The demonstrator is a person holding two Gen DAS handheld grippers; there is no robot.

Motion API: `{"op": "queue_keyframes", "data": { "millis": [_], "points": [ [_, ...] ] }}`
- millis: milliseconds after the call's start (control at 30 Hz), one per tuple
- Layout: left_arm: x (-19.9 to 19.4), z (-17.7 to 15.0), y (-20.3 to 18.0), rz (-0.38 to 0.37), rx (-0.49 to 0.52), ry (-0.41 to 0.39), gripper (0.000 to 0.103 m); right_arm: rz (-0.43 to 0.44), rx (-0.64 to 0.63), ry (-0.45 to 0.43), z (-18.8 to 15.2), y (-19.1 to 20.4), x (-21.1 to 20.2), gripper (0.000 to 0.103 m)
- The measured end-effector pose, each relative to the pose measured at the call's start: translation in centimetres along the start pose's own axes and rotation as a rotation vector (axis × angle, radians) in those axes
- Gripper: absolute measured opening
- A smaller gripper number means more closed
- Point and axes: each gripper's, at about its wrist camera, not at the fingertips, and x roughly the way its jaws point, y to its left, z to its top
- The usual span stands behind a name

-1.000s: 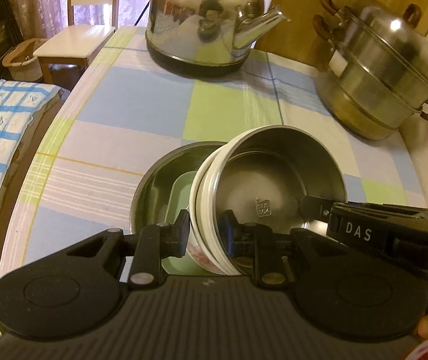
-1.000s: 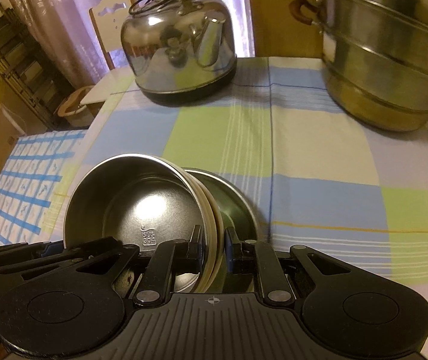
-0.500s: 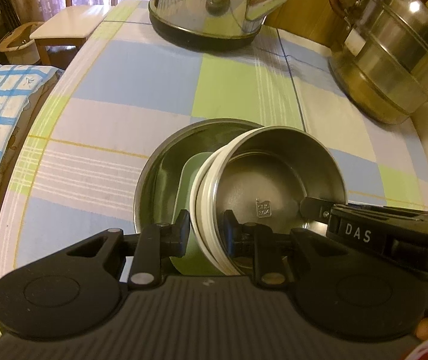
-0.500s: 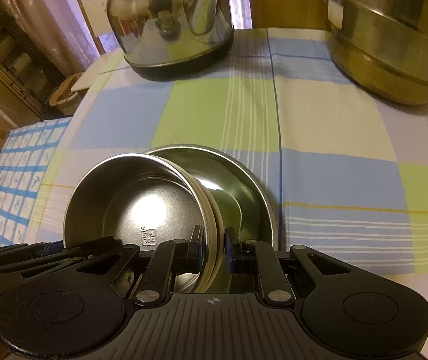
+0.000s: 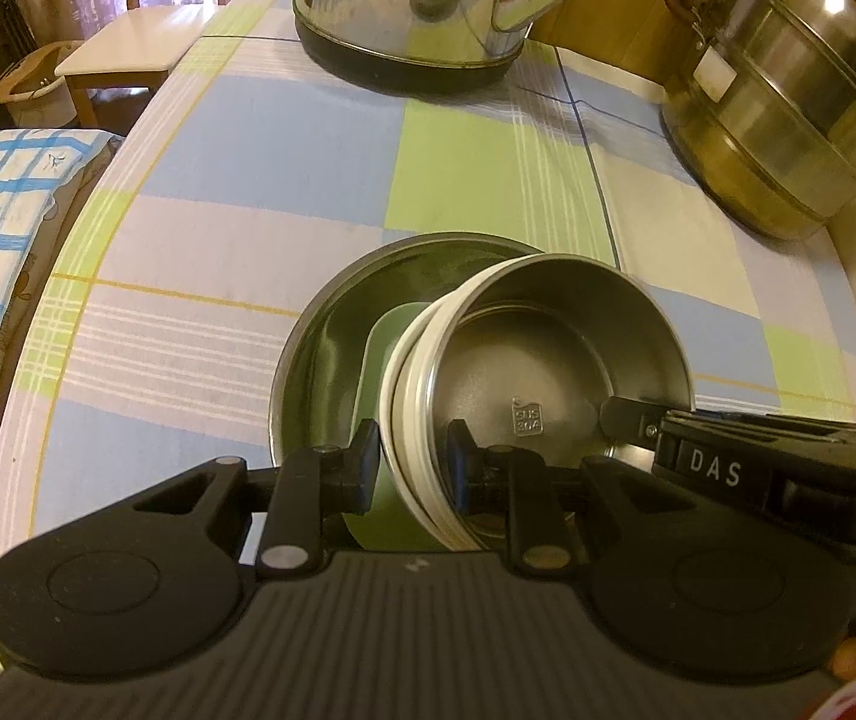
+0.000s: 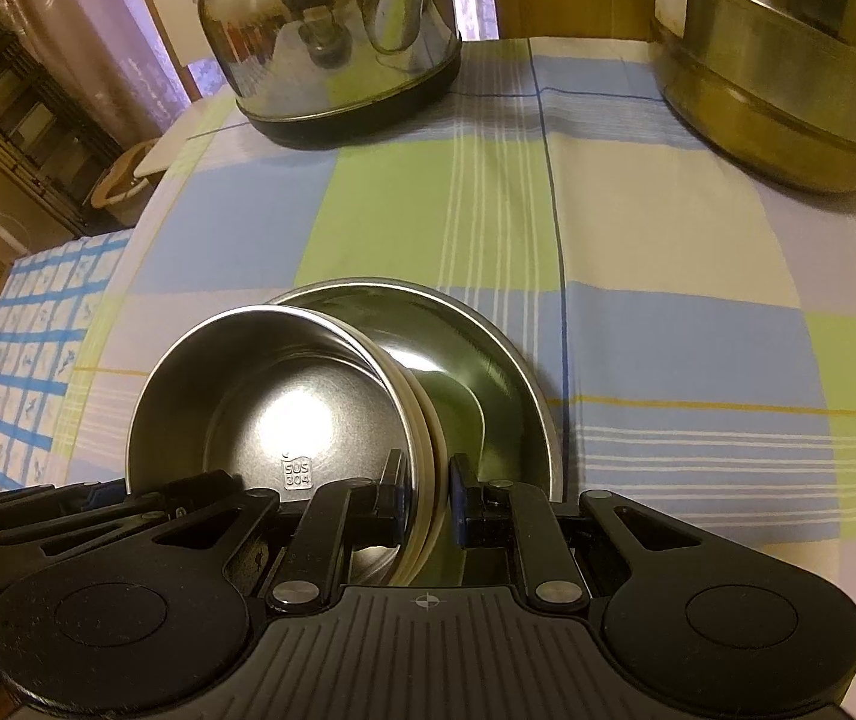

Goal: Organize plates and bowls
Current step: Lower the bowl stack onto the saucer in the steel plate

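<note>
On the checked-cloth surface [image 5: 284, 168]: kettle [image 5: 416, 6] and steamer pot [image 5: 787, 114] at rear, chair [image 5: 128, 54] beyond. Left claw [image 5: 413, 450] and right claw [image 6: 428, 480] each clamp the steel bowl [image 5: 547, 372] rim.

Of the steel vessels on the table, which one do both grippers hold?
The small bowl with the white rim: the left gripper and right gripper pinch opposite rims, over the wide dish. Kettle and steamer stand untouched.

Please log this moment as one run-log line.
left tongs: shut on bowl stack | right tongs: shut on bowl stack | over steel plate
</note>
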Motion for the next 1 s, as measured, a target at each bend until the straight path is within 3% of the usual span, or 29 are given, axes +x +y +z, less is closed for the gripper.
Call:
{"op": "queue_keyframes", "data": {
  "millis": [1000],
  "points": [
    [0.34, 0.32, -0.68, 0.007, 0.096, -0.022, 0.023, -0.034, 0.043, -0.002, -0.7, 0.39, -0.69, 0.016]
  ]
}}
